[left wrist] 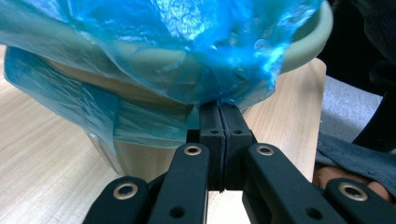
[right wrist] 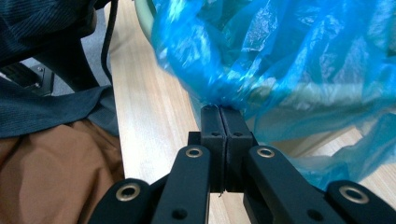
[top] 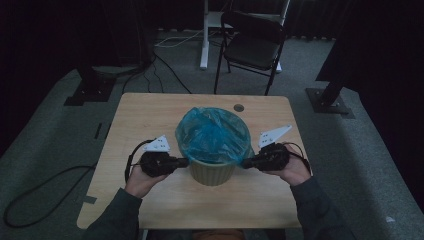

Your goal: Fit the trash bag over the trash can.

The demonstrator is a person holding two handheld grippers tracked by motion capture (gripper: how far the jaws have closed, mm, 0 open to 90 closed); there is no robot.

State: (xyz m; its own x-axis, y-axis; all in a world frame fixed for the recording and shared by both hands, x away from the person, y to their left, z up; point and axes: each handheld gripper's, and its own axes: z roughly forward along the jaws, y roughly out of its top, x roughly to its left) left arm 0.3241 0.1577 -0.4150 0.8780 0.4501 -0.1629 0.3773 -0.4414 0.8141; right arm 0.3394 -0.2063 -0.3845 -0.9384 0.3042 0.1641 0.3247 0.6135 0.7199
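Note:
A pale green bin [top: 212, 173] stands in the middle of the wooden table [top: 145, 117], lined with a blue plastic bag [top: 212, 134] that drapes over its rim. My left gripper [top: 185, 161] meets the bin's left side and is shut on the bag's hanging edge. In the left gripper view the jaws are pressed together [left wrist: 219, 106], pinching blue film [left wrist: 187, 60] just under the bin rim [left wrist: 308, 42]. My right gripper [top: 245, 163] is at the bin's right side, likewise shut [right wrist: 219, 109] on a bunched fold of the bag [right wrist: 289, 60].
A black folding chair [top: 252, 45] stands beyond the table's far edge, with a white stand leg [top: 204, 35] beside it. Cables [top: 45, 185] trail over the floor at the left. A small round hole [top: 239, 107] sits near the table's far edge.

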